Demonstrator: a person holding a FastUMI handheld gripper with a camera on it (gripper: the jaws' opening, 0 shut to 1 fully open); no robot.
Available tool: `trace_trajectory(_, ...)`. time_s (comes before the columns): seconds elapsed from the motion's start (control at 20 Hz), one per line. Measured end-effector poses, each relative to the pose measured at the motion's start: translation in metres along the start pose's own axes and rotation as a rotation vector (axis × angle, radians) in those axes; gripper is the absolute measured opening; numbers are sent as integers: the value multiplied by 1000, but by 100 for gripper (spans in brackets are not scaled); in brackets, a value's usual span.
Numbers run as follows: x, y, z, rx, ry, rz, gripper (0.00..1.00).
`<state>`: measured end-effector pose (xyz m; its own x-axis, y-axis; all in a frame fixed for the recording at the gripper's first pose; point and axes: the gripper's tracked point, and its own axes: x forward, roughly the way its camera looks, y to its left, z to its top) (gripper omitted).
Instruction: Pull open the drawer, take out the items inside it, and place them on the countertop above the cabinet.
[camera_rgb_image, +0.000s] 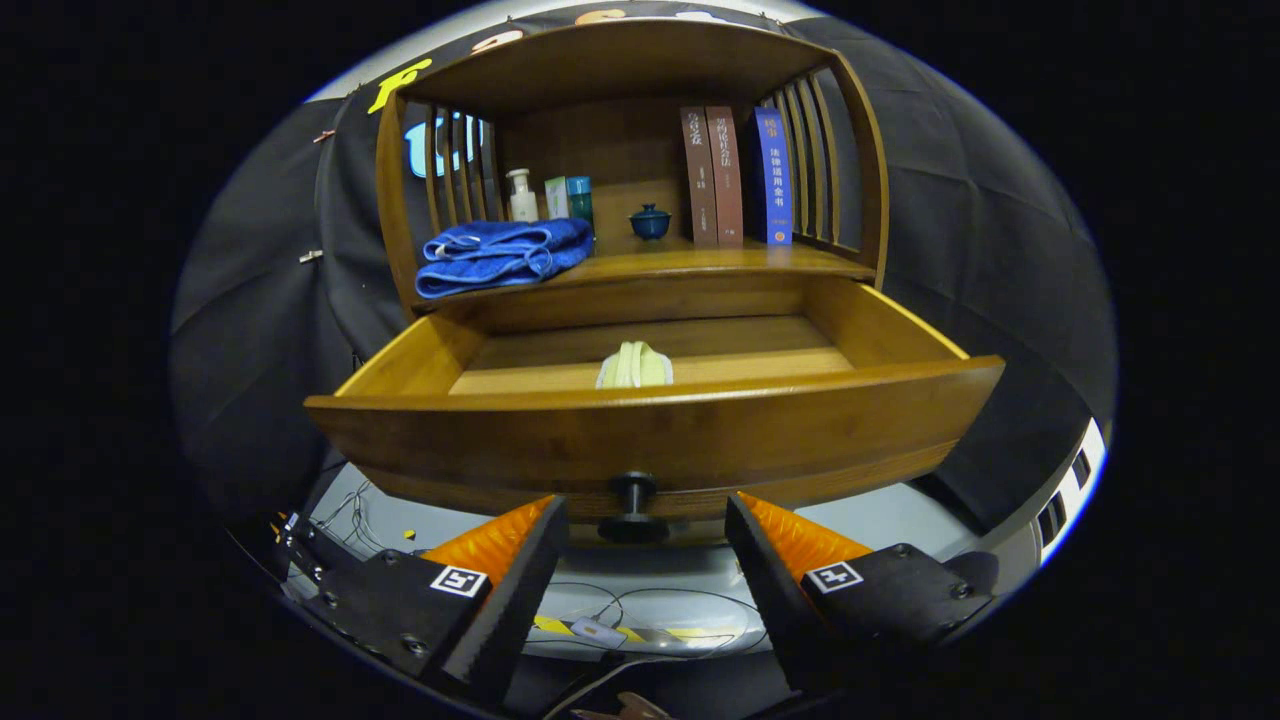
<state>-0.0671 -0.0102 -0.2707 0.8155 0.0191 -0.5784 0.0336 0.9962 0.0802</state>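
i see the drawer (655, 425) pulled open, a pale folded cloth (634, 366) inside; my tool (646, 525) gapes wide, straddling the knob (633, 505) without contact.

The wooden drawer (650, 430) stands pulled out below the cabinet's bench (700, 262), with a pale folded cloth (634, 366) at its middle. On the bench, a folded blue towel (500, 256) lies at the left front edge, 3 small bottles (552, 196) behind it, a small lidded blue cup (650, 222) centrally, and 3 upright books (738, 177) to the right. The round dark knob (632, 492) sits just ahead of the tool (645, 525), between its parted fingers.
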Motion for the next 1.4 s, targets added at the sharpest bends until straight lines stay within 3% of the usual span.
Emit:
trace_trajectory(0.2,-1,9,60,-23,-29,34,100)
trace_trajectory(0.4,34,14,110,-28,-21,44,99)
trace_trajectory(0.6,87,18,116,-22,104,35,100)
trace_trajectory(1.0,153,11,79,-4,380,-24,99)
trace_trajectory(1.2,168,7,60,-28,469,-44,85)
trace_trajectory(1.25,171,7,56,-15,482,-44,76)
trace_trajectory(1.4,176,7,41,-18,536,-45,62)
